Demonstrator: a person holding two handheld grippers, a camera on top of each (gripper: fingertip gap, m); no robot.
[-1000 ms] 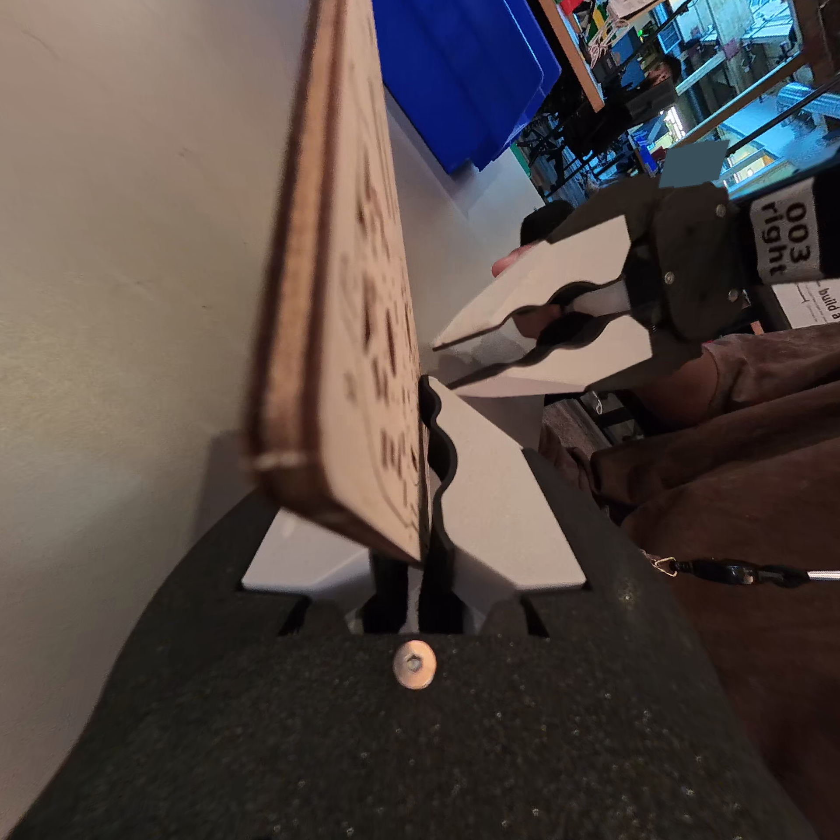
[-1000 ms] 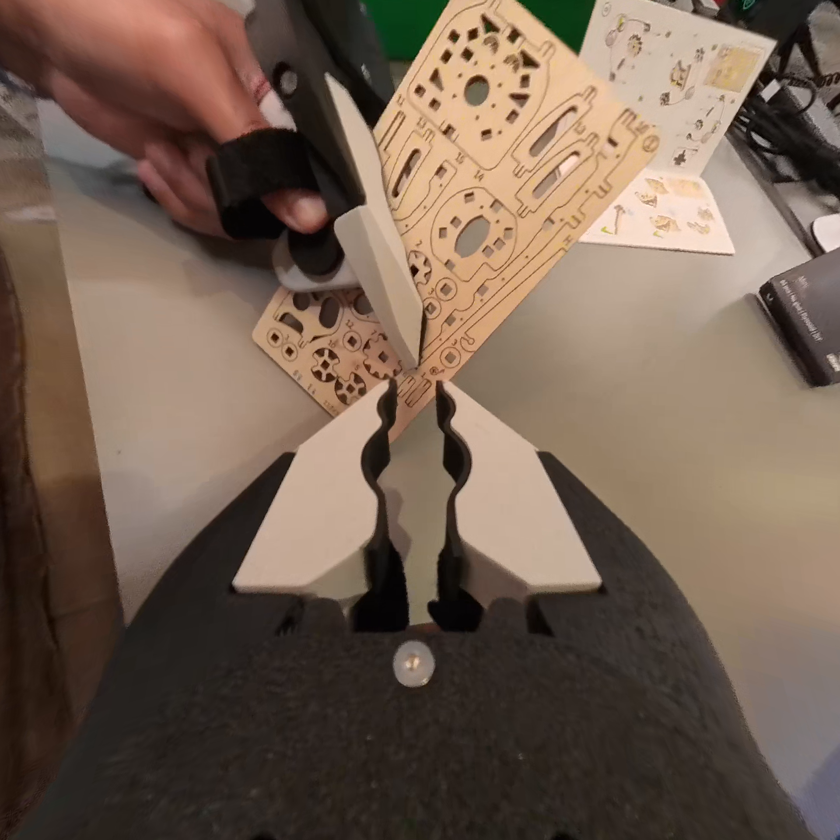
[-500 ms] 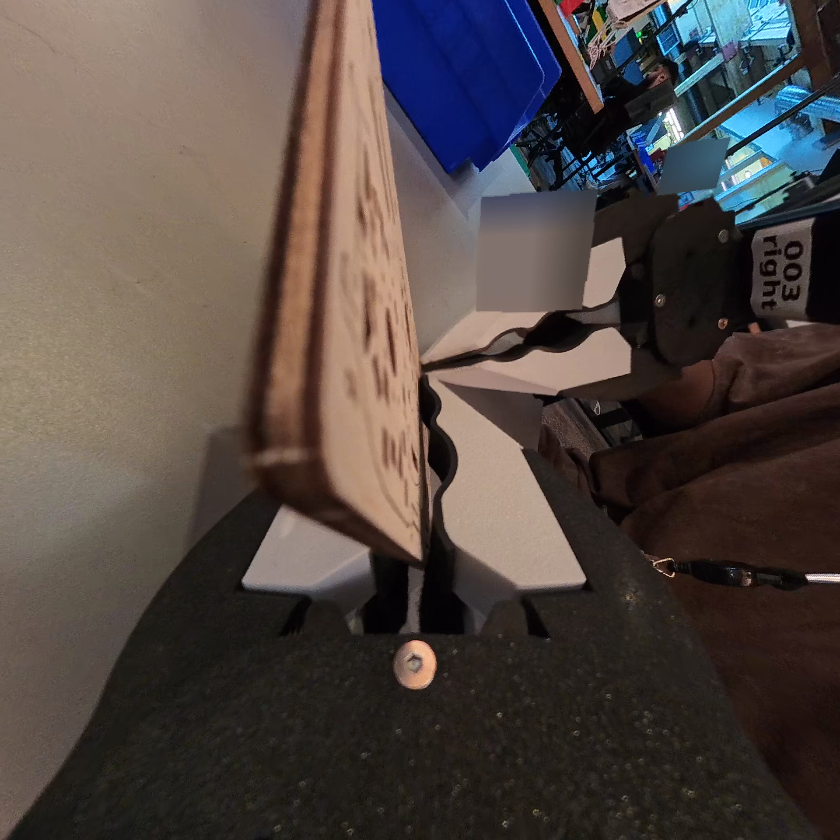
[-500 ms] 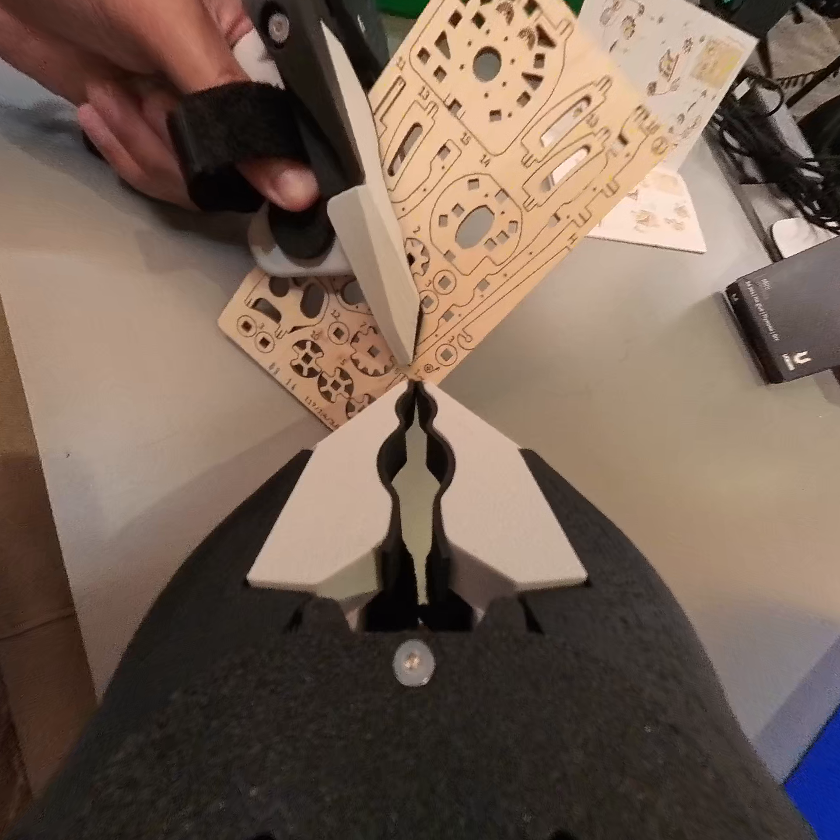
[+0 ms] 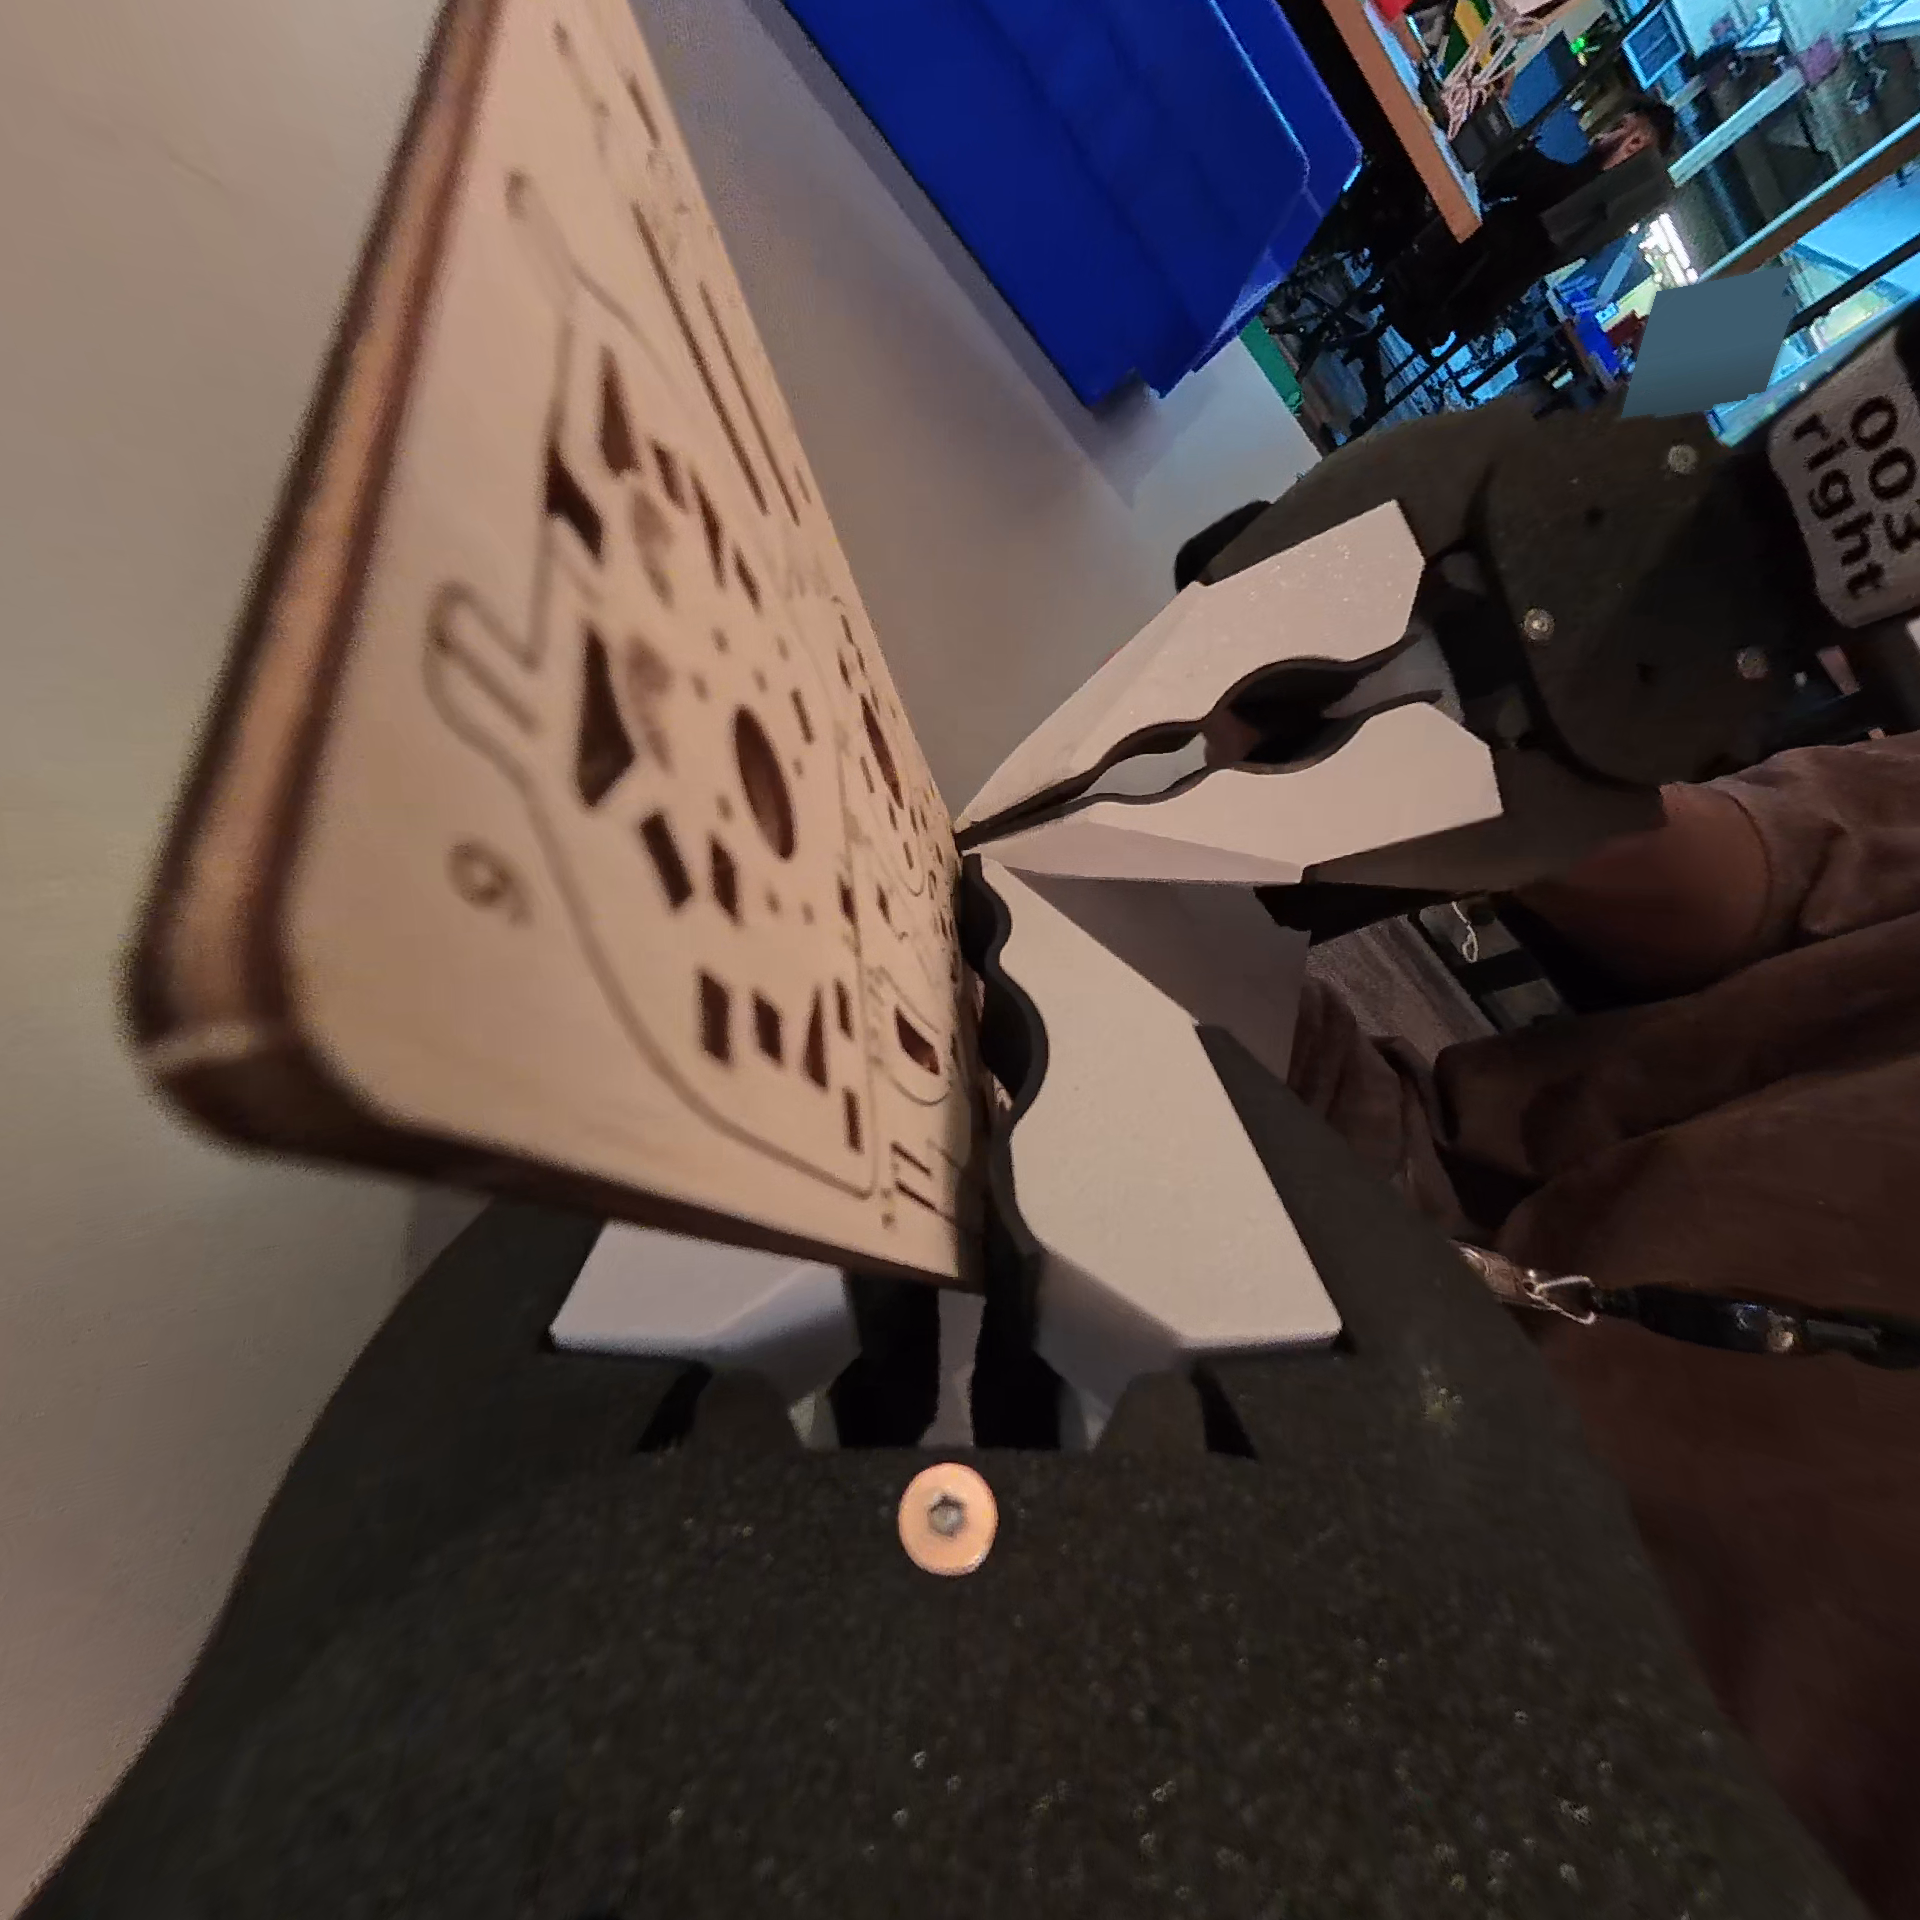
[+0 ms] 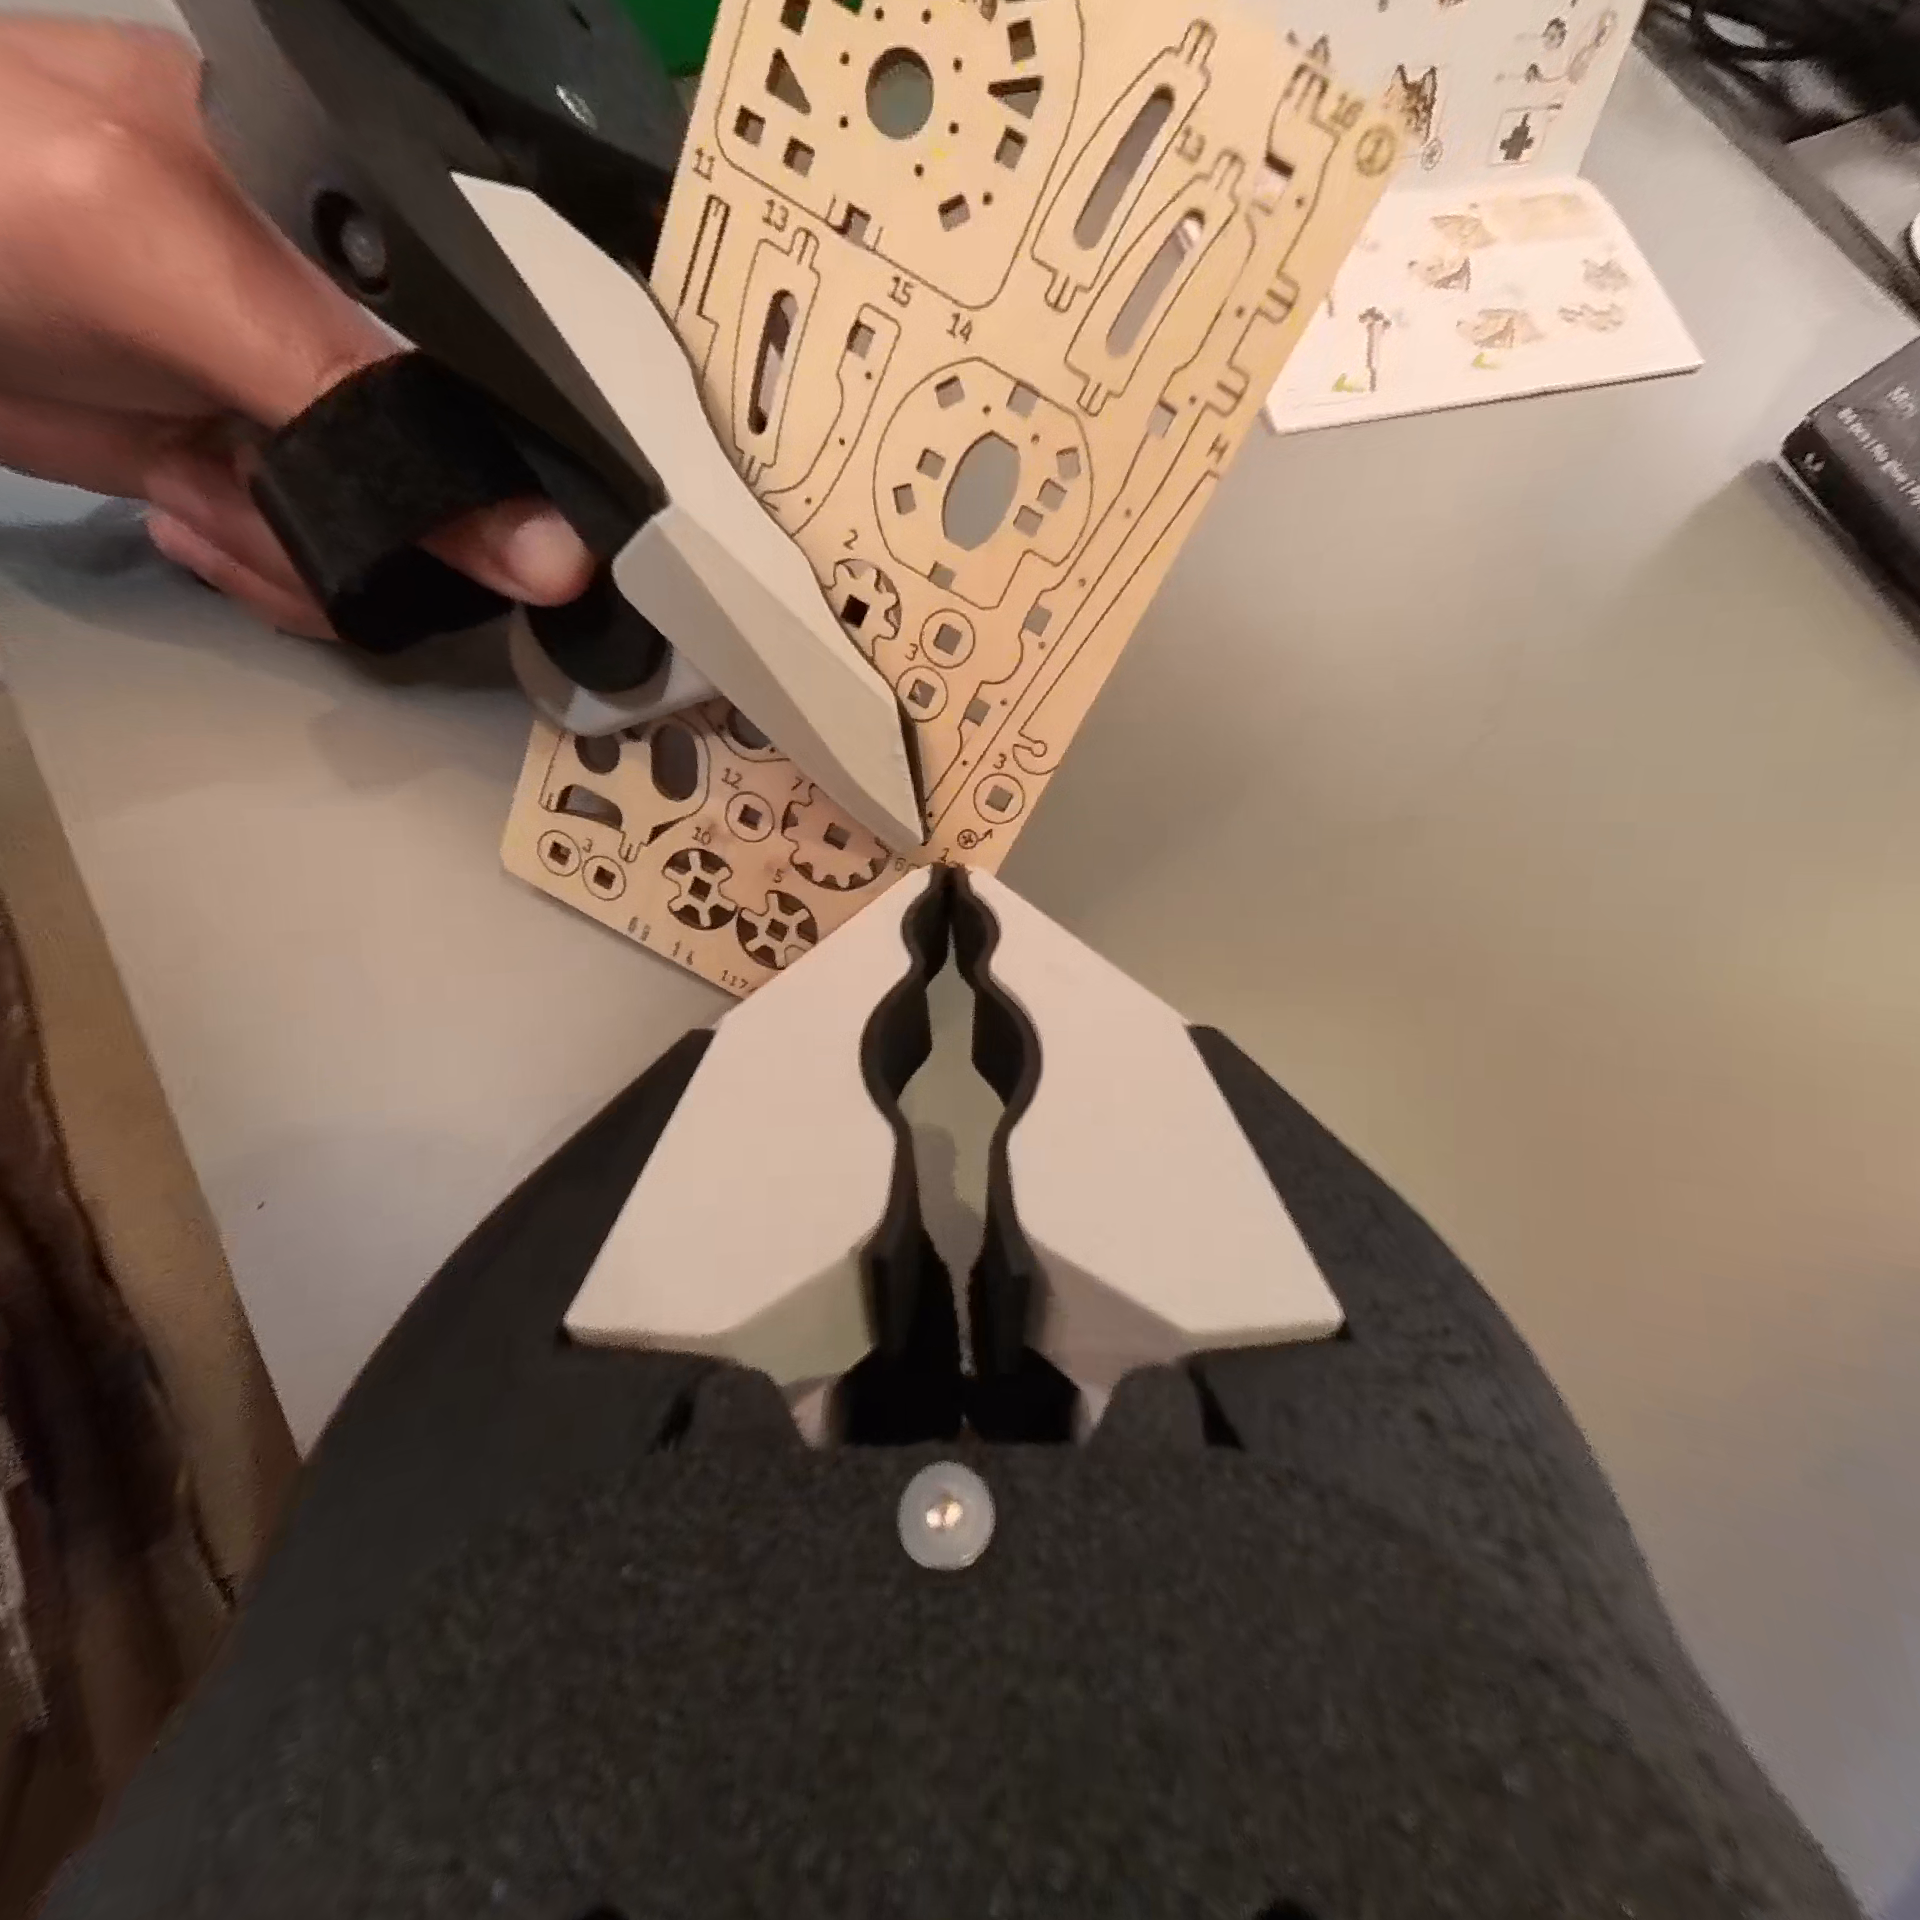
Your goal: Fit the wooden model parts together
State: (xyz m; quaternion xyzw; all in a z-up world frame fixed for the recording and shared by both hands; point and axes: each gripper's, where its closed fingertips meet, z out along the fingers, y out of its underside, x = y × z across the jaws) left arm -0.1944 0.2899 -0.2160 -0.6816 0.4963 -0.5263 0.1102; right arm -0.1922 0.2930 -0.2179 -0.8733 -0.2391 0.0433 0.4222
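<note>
My left gripper (image 5: pixel 964 920) is shut on a thin laser-cut wooden parts sheet (image 5: pixel 582 748) and holds it upright by its lower edge. The sheet hides the left finger. In the right wrist view the same sheet (image 6: pixel 997 343) faces me, and the left gripper (image 6: pixel 904 821) clamps it from the left. My right gripper (image 6: pixel 948 878) is shut, and its tips touch the sheet's lower corner. It also shows in the left wrist view (image 5: pixel 966 826), with its tips against the sheet's face. A second wooden parts sheet (image 6: pixel 665 862) lies flat on the grey table (image 6: pixel 1455 831).
A person's hand (image 6: pixel 156 364) holds the left gripper. A folded instruction leaflet (image 6: pixel 1475 260) stands at the back right, and a black box (image 6: pixel 1860 457) lies at the right edge. Blue bins (image 5: pixel 1070 177) sit at the table's far side. A brown sleeve (image 5: pixel 1714 1091) is on the right. Only a small space, under 4 cm, lies between the two pairs of fingers.
My right gripper has closed from open and moved forward until its tips meet the sheet's lower corner. The held sheet has turned, showing more of its face in the left wrist view.
</note>
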